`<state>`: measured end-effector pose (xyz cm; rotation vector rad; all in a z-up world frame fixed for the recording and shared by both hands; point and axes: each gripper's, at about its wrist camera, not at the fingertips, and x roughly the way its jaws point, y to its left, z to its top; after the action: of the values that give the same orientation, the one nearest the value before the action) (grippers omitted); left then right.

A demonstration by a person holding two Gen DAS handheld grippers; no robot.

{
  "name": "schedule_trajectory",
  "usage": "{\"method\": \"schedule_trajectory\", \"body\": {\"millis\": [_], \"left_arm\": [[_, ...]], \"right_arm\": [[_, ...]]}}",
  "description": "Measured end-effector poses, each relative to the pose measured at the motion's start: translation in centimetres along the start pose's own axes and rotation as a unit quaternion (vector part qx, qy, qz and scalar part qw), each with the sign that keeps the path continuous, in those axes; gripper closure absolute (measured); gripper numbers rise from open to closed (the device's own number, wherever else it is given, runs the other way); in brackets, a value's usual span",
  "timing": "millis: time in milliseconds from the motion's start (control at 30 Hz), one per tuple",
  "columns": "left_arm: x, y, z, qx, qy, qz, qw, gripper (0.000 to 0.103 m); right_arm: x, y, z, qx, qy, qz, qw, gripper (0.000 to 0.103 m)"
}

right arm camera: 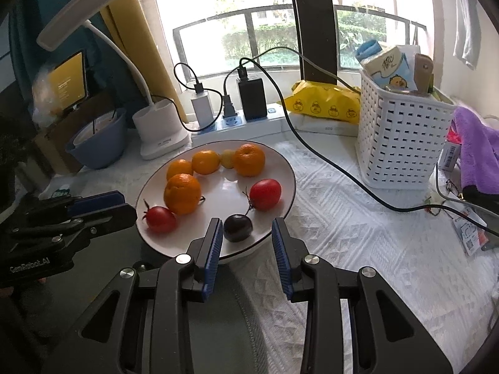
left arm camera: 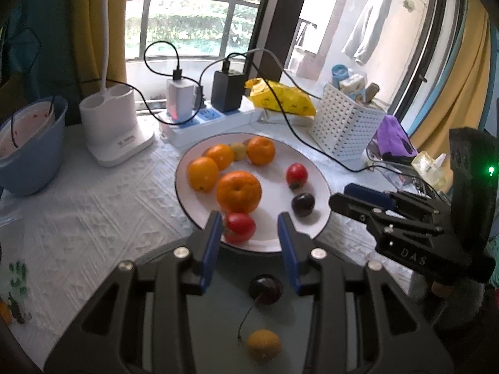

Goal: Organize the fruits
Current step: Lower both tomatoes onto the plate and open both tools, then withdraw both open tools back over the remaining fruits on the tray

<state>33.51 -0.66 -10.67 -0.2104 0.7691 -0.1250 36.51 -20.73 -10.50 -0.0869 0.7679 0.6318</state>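
Left gripper [left arm camera: 251,227]: fingers a little apart, nothing clamped; they hang over the near rim of the plate [left arm camera: 187,155].
Nearest fruit: a dark cherry [left arm camera: 265,289] and a small yellow fruit [left arm camera: 264,344] lie below the left fingers on a grey surface at the near edge of the desk [left arm camera: 93,205], off the plate.
Left tomato [left arm camera: 239,227]: on the plate's near rim, just inside the left-hand finger's tip, not pinched.
Right gripper [right arm camera: 246,233]: fingers likewise a little apart and empty, over the plate's near rim.
Dark plum [right arm camera: 237,227]: lies just ahead of the right fingers, nearer the left-hand one; the right hand looks closer to it.
Farther: big orange [left arm camera: 238,191], a second tomato [right arm camera: 265,194], then three oranges along the far rim.
Judgement: no long axis matters; all are round.
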Motion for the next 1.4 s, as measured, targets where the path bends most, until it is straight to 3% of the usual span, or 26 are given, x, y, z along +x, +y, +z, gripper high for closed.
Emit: {"method": "schedule_trajectory", "body": {"millis": [767, 1400], "left_arm": [[-5.7, 0.6, -3.4, -0.003, -0.023, 0.014, 0.9996, 0.065], [-8.2, 3.6, -7.3, -0.026, -0.019, 0.02, 0.9993, 0.065]], "right_arm": [[-4.7, 4.2, -2.6, -0.008, -0.014, 0.003, 1.0, 0.068], [-4.4, 8.6, -5.5, -0.025, 0.012, 0.014, 1.0, 0.068]]}}
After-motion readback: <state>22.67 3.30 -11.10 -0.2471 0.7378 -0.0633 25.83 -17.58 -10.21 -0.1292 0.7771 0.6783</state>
